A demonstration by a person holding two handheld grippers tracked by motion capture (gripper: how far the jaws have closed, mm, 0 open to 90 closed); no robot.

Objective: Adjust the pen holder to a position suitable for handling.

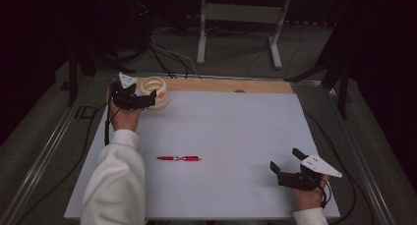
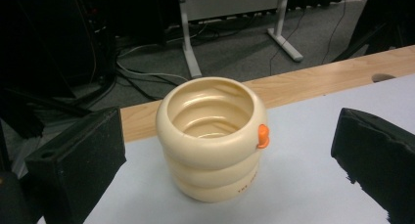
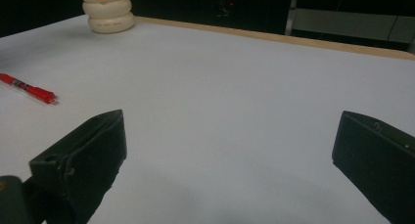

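Cream ringed cup (image 2: 211, 138), one, upright on the counter (image 1: 236, 126), sits between the left gripper (image 1: 140, 98)'s spread fingers (image 2: 73, 158), not touched. One red pen (image 1: 178, 158) lies well apart from both grippers. Right gripper (image 1: 286, 163): fingers (image 3: 80, 158) released, holding nothing.

Glossy cream plastic cup (image 2: 211, 141); matt pale table (image 1: 236, 131) with wooden edge.

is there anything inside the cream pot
No, the left gripper view looks down into the cream pot and shows bare ribbed inner walls and nothing in it.
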